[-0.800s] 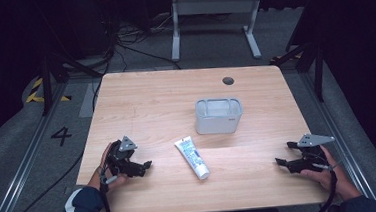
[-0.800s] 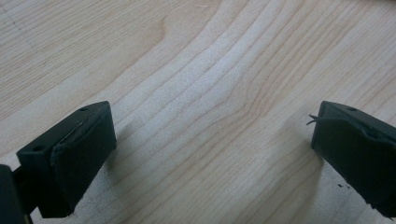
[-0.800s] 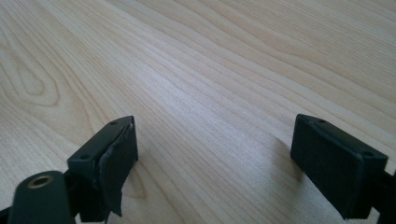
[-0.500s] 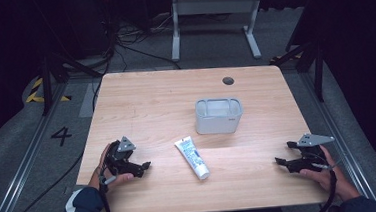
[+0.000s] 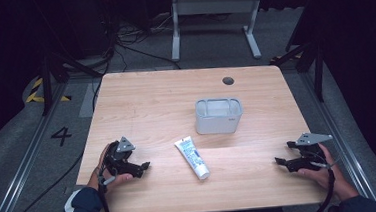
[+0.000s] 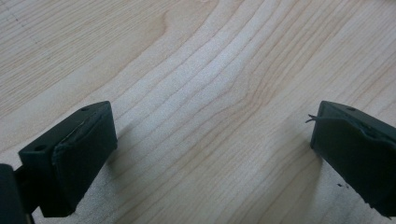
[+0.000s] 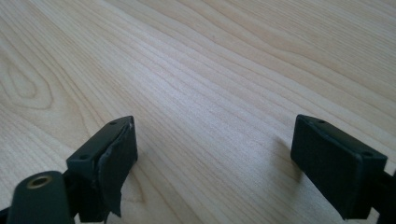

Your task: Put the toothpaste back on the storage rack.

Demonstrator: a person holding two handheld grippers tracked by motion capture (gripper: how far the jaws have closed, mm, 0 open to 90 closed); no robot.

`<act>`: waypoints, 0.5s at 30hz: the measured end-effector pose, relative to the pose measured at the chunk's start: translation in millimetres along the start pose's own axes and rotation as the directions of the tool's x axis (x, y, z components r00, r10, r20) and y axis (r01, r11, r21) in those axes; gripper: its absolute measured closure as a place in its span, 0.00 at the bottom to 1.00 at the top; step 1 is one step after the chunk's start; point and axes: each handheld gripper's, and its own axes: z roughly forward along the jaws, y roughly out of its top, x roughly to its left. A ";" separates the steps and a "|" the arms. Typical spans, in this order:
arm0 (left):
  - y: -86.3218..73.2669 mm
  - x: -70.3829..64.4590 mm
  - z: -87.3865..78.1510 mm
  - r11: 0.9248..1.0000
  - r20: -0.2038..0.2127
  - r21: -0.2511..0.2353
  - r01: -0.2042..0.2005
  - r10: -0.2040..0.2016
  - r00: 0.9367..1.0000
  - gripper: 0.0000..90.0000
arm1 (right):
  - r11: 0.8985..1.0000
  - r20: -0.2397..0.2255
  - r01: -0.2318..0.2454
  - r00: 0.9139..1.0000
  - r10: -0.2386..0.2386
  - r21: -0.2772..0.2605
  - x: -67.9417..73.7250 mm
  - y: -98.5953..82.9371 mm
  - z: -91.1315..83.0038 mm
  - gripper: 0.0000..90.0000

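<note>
A white toothpaste tube (image 5: 192,158) lies flat near the table's front middle, cap end toward the front. Behind it and a little to the right stands a pale translucent box (image 5: 219,116), open at the top. My left gripper (image 5: 145,165) rests low on the table at the front left, jaws pointing right toward the tube, a hand's width short of it. In the left gripper view it (image 6: 212,140) is open over bare wood. My right gripper (image 5: 278,162) sits at the front right, pointing left. Its own view has it (image 7: 215,151) open with nothing between the jaws.
The light wooden table (image 5: 155,98) has a round dark cable hole (image 5: 228,80) near its back edge. A metal frame (image 5: 214,6) stands on the floor beyond the table, with cables on the floor at the left. A floor mark "4" (image 5: 61,135) lies left of the table.
</note>
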 end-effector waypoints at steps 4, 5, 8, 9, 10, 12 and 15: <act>0.7 0.4 0.6 1.000 -0.002 0.000 0.007 -0.007 1.000 0.00 | 1.000 0.002 -0.005 1.000 0.005 0.005 1.3 -0.4 -1.4 0.18; 0.7 0.3 0.6 1.000 -0.001 0.001 0.007 -0.007 1.000 0.00 | 1.000 -0.004 -0.003 1.000 0.003 0.005 1.8 -0.3 -2.1 0.20; 0.6 0.5 0.5 1.000 -0.003 0.000 0.004 -0.004 1.000 0.01 | 1.000 -0.002 0.012 1.000 -0.012 0.002 5.0 2.7 -3.3 0.22; 0.5 0.5 0.4 1.000 -0.003 0.001 0.003 -0.003 1.000 0.01 | 1.000 -0.009 0.006 1.000 -0.006 -0.002 6.3 4.4 -3.8 0.23; 0.5 0.3 0.4 1.000 -0.004 0.000 0.005 -0.005 1.000 0.01 | 1.000 -0.020 0.002 1.000 -0.003 -0.006 7.7 6.3 -4.3 0.24; 0.4 0.4 0.5 1.000 -0.003 -0.001 0.006 -0.006 1.000 0.01 | 1.000 -0.025 0.004 1.000 -0.004 -0.019 11.8 10.5 -5.3 0.24; 0.5 0.4 0.5 1.000 -0.003 0.000 0.006 -0.006 1.000 0.01 | 1.000 -0.031 0.017 0.999 -0.018 -0.026 19.4 17.3 -5.4 0.24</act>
